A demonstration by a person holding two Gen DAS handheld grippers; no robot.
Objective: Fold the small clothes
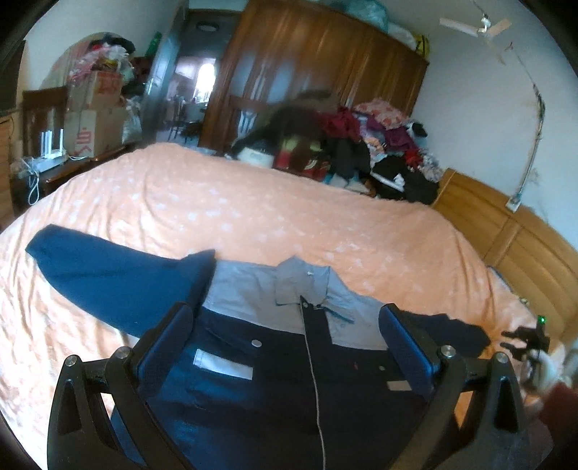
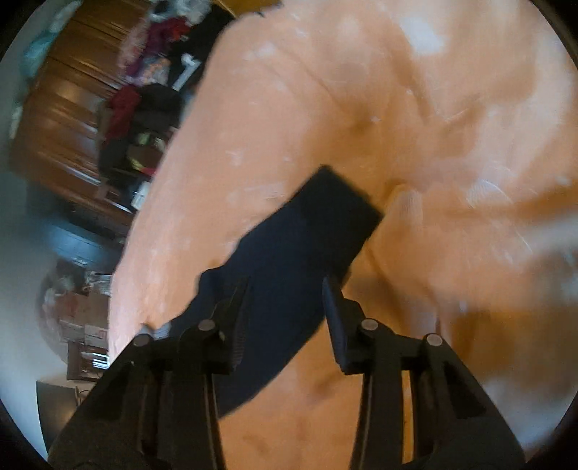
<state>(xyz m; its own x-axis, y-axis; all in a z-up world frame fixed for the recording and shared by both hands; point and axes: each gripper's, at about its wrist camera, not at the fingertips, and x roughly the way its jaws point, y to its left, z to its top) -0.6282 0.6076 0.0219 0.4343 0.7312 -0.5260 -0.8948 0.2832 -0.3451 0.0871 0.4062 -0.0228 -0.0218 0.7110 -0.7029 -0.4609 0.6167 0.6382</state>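
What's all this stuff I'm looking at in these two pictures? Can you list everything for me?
Small navy and light-blue collared jacket: one, spread flat on the near part of the bed, sleeves out to both sides.
Peach patterned bedsheet: one, covering the bed.
Heap of mixed clothes: one, dark, red and pink, at the far side of the bed.
Brown wooden wardrobe: one, behind the heap.
Cardboard boxes: several, brown, stacked far left.
White ceiling fan: one, upper right.
Wooden headboard: one, tan, right.
Left hand-held gripper: one, black, blue pads, open above the jacket.
Right hand-held gripper: one, black, open over the jacket's dark sleeve.
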